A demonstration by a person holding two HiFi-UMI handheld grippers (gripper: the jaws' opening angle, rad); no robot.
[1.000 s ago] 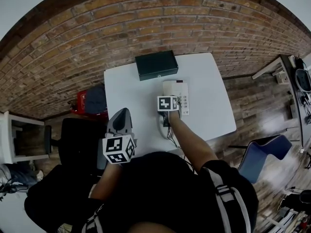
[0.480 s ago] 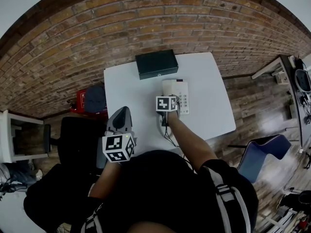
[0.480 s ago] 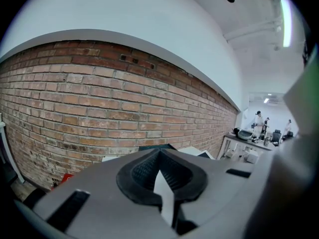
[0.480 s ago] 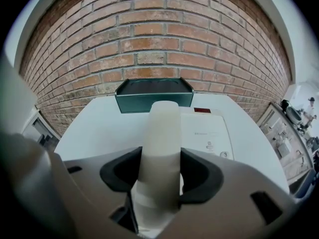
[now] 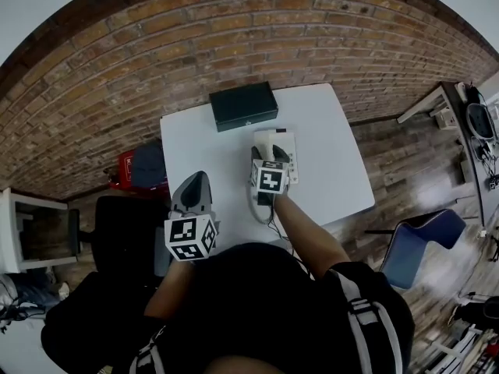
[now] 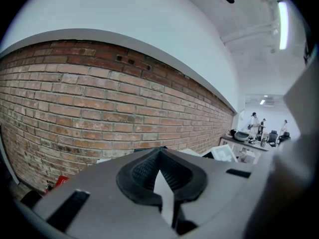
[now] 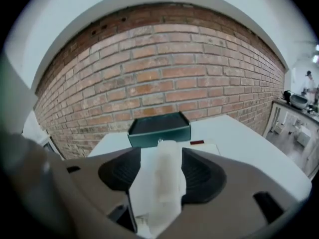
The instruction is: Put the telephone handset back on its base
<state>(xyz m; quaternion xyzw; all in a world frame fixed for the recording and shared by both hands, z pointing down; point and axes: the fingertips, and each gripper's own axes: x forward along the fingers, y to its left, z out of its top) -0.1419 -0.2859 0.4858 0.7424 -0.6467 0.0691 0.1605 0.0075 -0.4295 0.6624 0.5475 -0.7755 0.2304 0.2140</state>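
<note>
One step is in hand, by my reading: the release. Your right gripper (image 5: 269,156) sits over the left side of the telephone base (image 5: 282,137), and its jaws are opening with the white handset (image 7: 159,183) lying lengthwise between them. The handset looks laid along its cradle, but the gripper covers it, so you cannot tell whether it is fully seated. The next move likely calls for a straight lift back toward yourself, jaws wide, so the pads don't drag the handset or snag the cord (image 5: 272,223) trailing off its near end. Your left gripper (image 5: 197,179) hangs off the near-left edge of the tabletop (image 5: 203,146), its jaws brought together with nothing in them. The tabletop is white and plain, and a dark green box (image 5: 243,105) sits at its far edge, just beyond the base. A brick wall (image 5: 234,22) runs behind, the floor (image 5: 405,146) is wood plank, and a blue chair (image 5: 413,248) stands to your right.
</note>
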